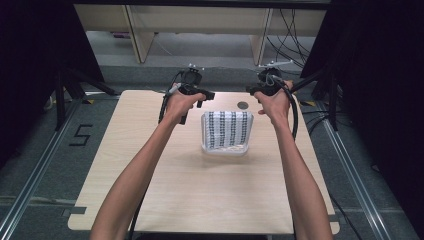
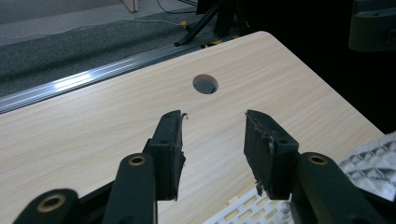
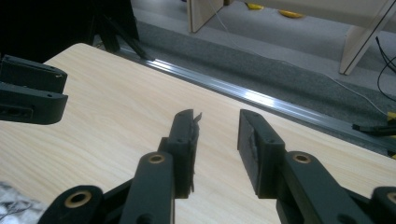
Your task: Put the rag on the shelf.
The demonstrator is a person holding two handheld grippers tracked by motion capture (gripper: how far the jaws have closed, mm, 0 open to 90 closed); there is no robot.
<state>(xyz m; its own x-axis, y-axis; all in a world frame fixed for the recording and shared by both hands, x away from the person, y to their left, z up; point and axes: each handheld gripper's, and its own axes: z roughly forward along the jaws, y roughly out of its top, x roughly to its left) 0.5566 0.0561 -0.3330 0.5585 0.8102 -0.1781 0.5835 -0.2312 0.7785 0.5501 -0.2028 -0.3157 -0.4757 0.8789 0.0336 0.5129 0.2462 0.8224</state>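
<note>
A white slotted basket (image 1: 225, 149) stands at the middle of the wooden table (image 1: 200, 200). A black-and-white patterned cloth (image 1: 227, 127) is draped in it. My left gripper (image 1: 202, 95) hovers just beyond the basket's far left corner, and my right gripper (image 1: 252, 90) just beyond its far right corner. In the left gripper view the left gripper (image 2: 212, 126) is open over bare wood, with the basket's rim (image 2: 243, 210) and the cloth (image 2: 373, 161) at the lower right. The right gripper (image 3: 215, 126) is open too, with nothing between its jaws.
A round hole (image 1: 243, 105) is cut in the table near the far edge, between the two grippers (image 2: 205, 84). Metal floor rails (image 3: 261, 98) run past the table. Wooden furniture legs (image 1: 142, 35) and cables lie beyond. Dark stands flank both sides.
</note>
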